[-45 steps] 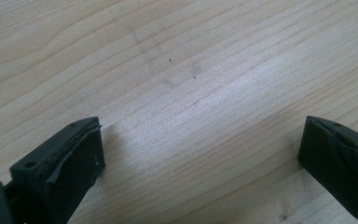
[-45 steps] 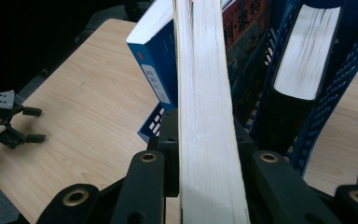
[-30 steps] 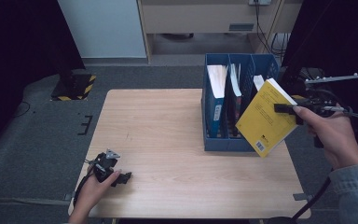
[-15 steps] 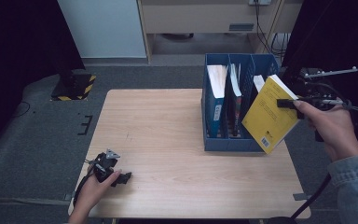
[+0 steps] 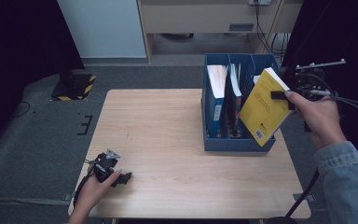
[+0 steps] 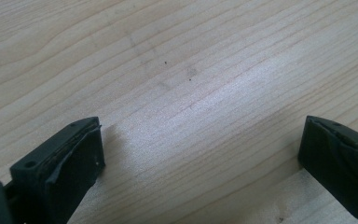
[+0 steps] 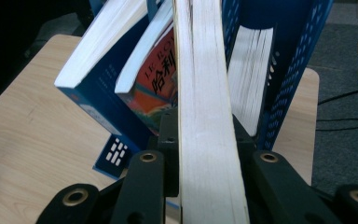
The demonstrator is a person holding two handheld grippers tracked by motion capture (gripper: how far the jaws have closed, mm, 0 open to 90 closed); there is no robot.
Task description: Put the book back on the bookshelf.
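The work surface was a light wooden table (image 5: 177, 140) standing on grey carpet (image 5: 42, 135), with a black-and-yellow hazard-striped block (image 5: 74, 87) on the floor beyond its far left corner and pale cabinets (image 5: 103, 28) along the back wall. A blue file rack (image 5: 235, 142) stood at the table's right side, holding a blue-covered book (image 5: 216, 100) and a second book (image 5: 234, 93) upright in its compartments. The left gripper (image 5: 114, 173) lay low on the table near the front left corner, held in the left hand (image 5: 92, 190); its jaws stood wide apart over bare wood with nothing between them. The right hand (image 5: 318, 116) was raised beside the rack, and the right gripper (image 5: 279, 95) was clamped on a yellow book (image 5: 261, 109), tilted at the rack's right end, above its rightmost compartment.
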